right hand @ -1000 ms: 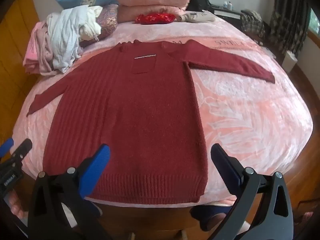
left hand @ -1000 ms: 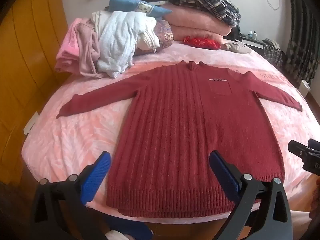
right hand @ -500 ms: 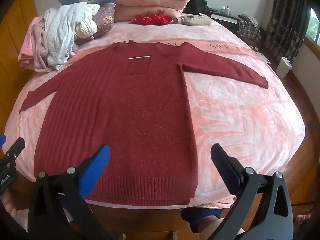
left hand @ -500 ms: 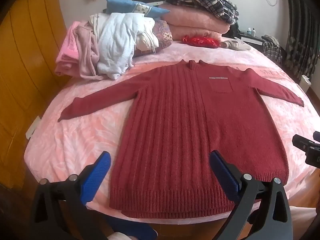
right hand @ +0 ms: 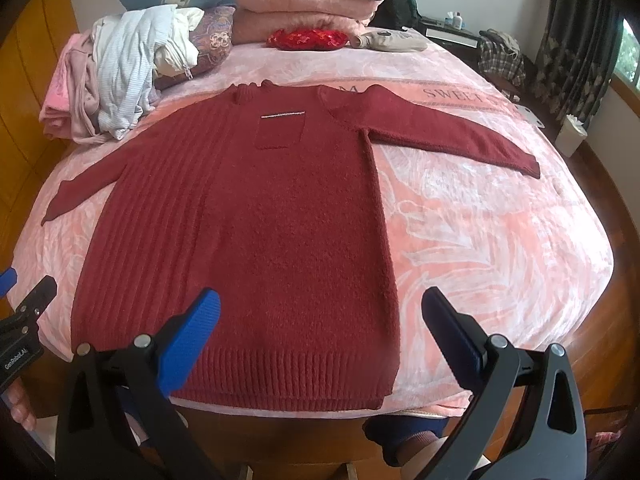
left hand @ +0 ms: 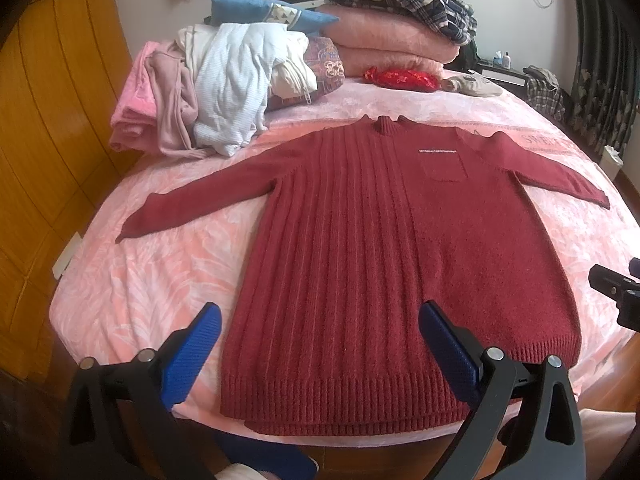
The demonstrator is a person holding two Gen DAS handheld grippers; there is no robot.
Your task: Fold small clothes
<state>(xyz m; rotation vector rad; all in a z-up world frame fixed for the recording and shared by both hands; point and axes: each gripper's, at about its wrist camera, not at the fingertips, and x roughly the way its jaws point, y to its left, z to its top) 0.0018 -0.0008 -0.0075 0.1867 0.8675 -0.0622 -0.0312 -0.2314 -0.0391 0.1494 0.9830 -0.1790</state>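
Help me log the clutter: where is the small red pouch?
The small red pouch lies at the bed's far end, in front of the folded pink blankets, left of a beige bag.

The sweater [left hand: 380, 264] is matt, ribbed knit wool; the bedspread [right hand: 500, 248] is soft plush cloth; the wall panelling [left hand: 44, 128] is glossy wood.

Sweater [left hand: 380, 264] lies flat on bed [left hand: 160, 280], sleeves spread left and right; clothes pile [left hand: 224, 92] behind its left sleeve; folded blankets [left hand: 388, 44] behind collar.
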